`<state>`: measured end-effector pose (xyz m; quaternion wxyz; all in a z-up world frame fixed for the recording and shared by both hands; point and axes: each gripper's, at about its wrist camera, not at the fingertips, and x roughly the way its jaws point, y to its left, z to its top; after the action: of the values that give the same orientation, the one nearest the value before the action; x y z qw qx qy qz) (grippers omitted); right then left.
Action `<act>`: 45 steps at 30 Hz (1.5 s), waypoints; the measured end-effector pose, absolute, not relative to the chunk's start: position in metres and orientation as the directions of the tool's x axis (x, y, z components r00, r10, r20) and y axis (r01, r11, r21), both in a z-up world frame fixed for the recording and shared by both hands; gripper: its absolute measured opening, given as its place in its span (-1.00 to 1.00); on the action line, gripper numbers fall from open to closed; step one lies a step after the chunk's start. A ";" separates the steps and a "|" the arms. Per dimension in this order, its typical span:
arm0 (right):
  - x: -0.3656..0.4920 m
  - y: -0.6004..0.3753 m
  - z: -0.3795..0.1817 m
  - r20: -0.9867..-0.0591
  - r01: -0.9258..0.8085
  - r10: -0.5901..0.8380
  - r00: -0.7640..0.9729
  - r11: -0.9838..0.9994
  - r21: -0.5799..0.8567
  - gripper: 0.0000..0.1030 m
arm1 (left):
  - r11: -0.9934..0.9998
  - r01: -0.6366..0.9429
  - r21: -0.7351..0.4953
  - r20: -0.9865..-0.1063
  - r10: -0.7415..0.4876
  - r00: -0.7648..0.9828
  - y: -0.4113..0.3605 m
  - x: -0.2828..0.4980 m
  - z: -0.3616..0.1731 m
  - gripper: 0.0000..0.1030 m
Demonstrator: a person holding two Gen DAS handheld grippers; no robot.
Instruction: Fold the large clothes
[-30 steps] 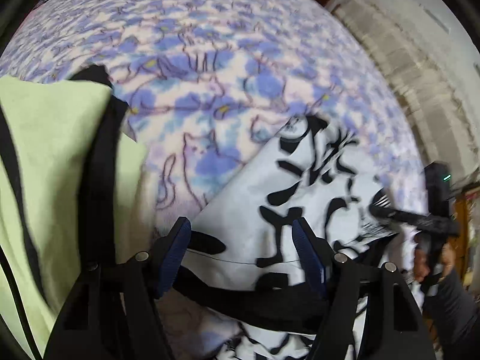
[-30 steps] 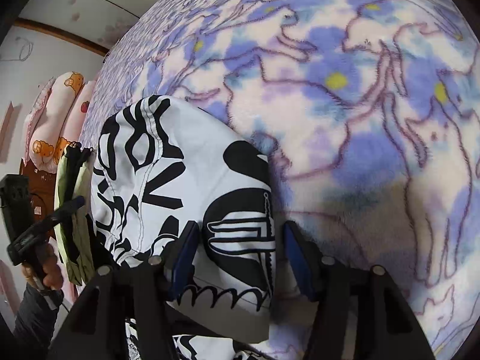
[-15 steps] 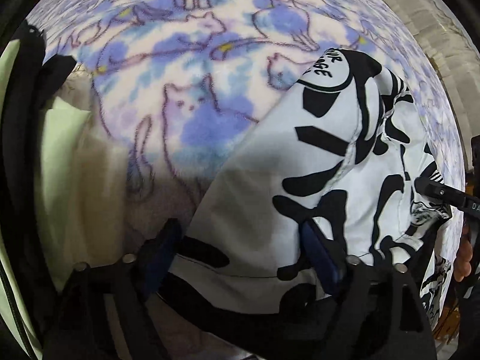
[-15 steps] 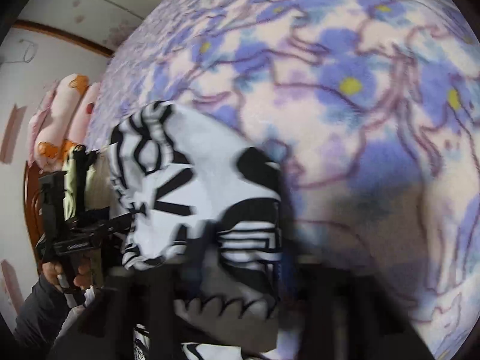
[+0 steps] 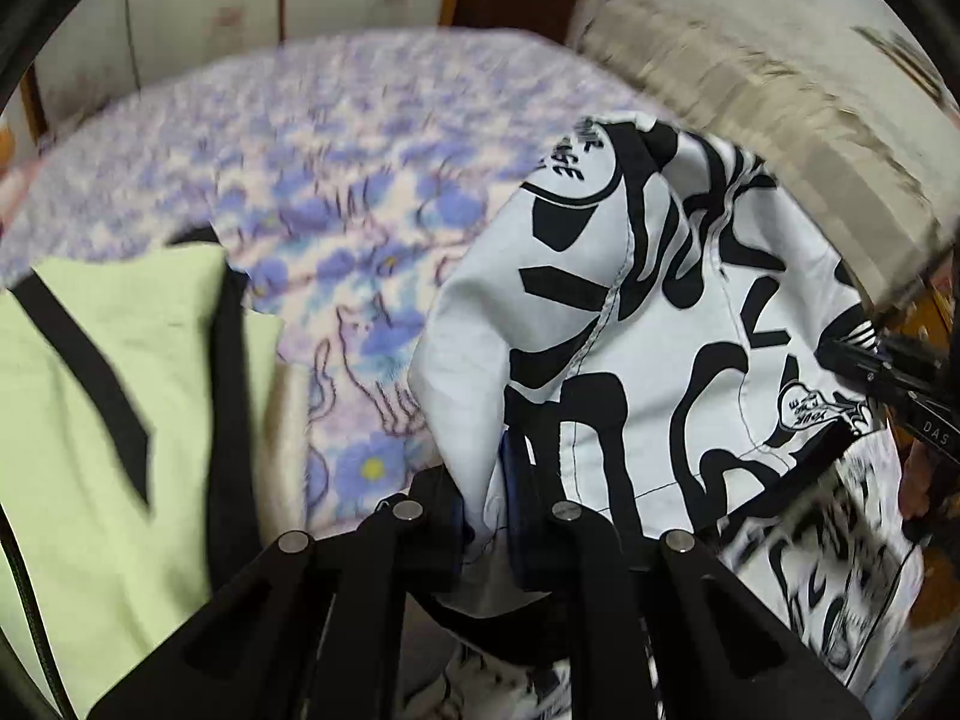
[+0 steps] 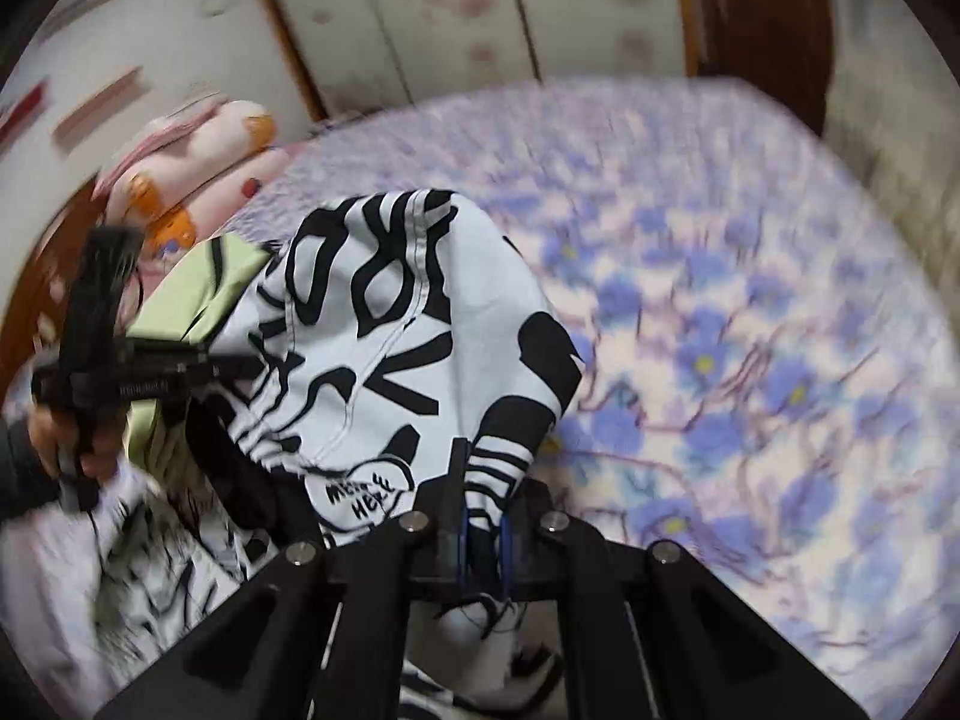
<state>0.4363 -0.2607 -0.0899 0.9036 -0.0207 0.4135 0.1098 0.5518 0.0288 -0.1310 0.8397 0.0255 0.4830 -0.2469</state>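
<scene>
A white garment with bold black lettering [image 5: 660,330] hangs lifted above the bed, stretched between both grippers. In the left wrist view my left gripper [image 5: 486,480] is shut on a bunched fold of its edge. My right gripper [image 5: 888,372] shows at the far right, at the garment's other end. In the right wrist view the same garment [image 6: 390,330] drapes up from my right gripper [image 6: 483,522]. Its jaws are closing, and their blue pads pinch the striped cloth. My left gripper [image 6: 180,366], held by a hand [image 6: 66,438], reaches into the garment's left side.
A floral purple-blue fleece blanket [image 5: 360,180] covers the bed. A pale green garment with black bands [image 5: 90,420] lies at the left. A folded beige quilt [image 5: 750,120] is stacked at the right. A pink pillow [image 6: 204,144] rests by the wall.
Both grippers closed on the garment's edge and rose away from the bed, lifting the cloth. The views tilted up, so the walls and far bed edge now show.
</scene>
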 end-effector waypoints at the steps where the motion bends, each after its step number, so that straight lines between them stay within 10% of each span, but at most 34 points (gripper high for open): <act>1: 0.419 -0.250 -0.086 -0.730 -0.234 0.148 0.667 0.972 -0.017 -0.87 | 0.870 0.461 -0.174 -0.808 -0.394 0.438 0.031 0.535 -0.125 -0.83; 11: 0.293 -0.196 -0.116 -0.561 -0.201 -0.076 0.824 0.887 -0.415 -0.87 | 0.824 0.567 -0.026 -0.746 -0.393 0.537 0.061 0.398 -0.134 -0.79; 21: 0.230 -0.191 -0.159 -0.611 -0.165 -0.200 0.766 0.858 -0.487 -0.56 | 0.872 0.474 -0.120 -0.796 -0.370 0.479 0.105 0.348 -0.176 -0.75; 25: 0.213 -0.208 -0.140 -0.668 -0.138 -0.140 0.731 0.928 -0.345 -0.49 | 0.880 0.442 -0.173 -0.803 -0.386 0.455 0.118 0.319 -0.167 -0.62; 30: 0.195 -0.227 -0.103 -0.742 -0.100 0.058 0.668 0.995 -0.012 -0.11 | 0.861 0.398 -0.316 -0.789 -0.472 0.393 0.132 0.293 -0.137 0.33; 37: 0.190 -0.227 -0.063 -0.709 -0.053 0.351 0.611 0.912 0.406 0.39 | 0.757 0.320 -0.569 -0.705 -0.650 0.285 0.133 0.291 -0.104 0.50; 45: 0.233 -0.243 -0.097 -0.640 0.172 0.529 0.557 0.680 0.712 0.40 | 0.631 0.098 -0.770 -0.603 -0.769 0.212 0.123 0.336 -0.143 0.51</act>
<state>0.2332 -0.2429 -0.0972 0.7946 0.3838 0.4569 0.1123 0.3356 0.1232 -0.1433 0.7162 -0.3050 0.5499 -0.3028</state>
